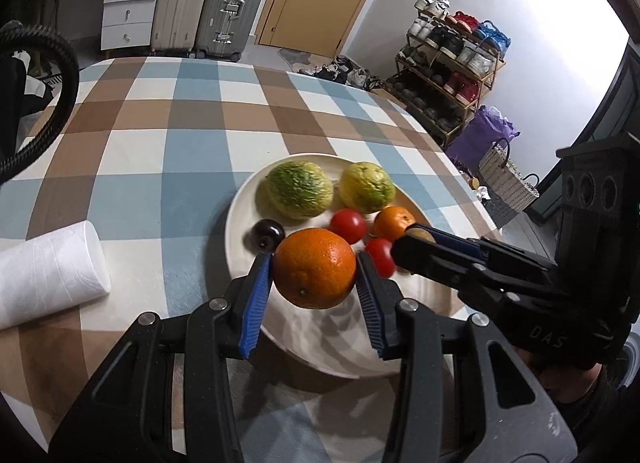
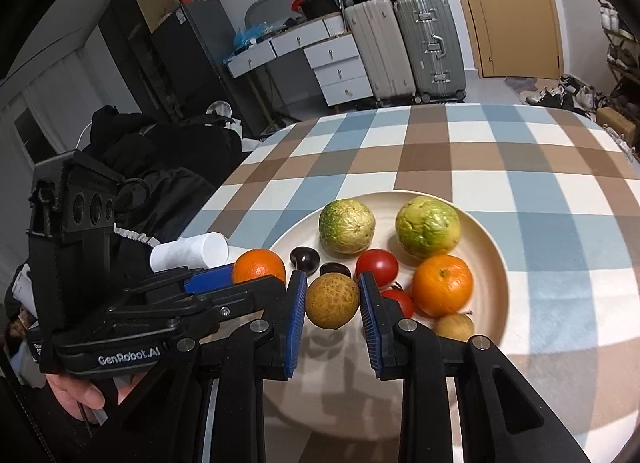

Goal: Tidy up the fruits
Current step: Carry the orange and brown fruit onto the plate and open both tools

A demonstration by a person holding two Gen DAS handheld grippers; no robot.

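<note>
Left wrist view shows the left hand-held gripper [image 1: 314, 277] clamped on a large orange [image 1: 315, 268], its blue pads [image 1: 256, 295] pressed to both sides, held over the near part of a cream plate [image 1: 240, 215]. On the plate lie two green-yellow wrinkled fruits [image 1: 298, 189], two red tomatoes [image 1: 348, 225], a smaller orange [image 1: 394, 223] and a dark round fruit [image 1: 267, 235]. A white paper roll [image 1: 48, 275] lies on the checked surface [image 1: 160, 135], to the left of the plate.

Right wrist view shows the right hand-held gripper [image 2: 332, 305] gripping a tan, rough-skinned round fruit [image 2: 332, 302] over the same plate, with another tan fruit [image 2: 454, 326] lying near the plate's near right side. A hand [image 2: 80, 395] holds the left tool's grip.
</note>
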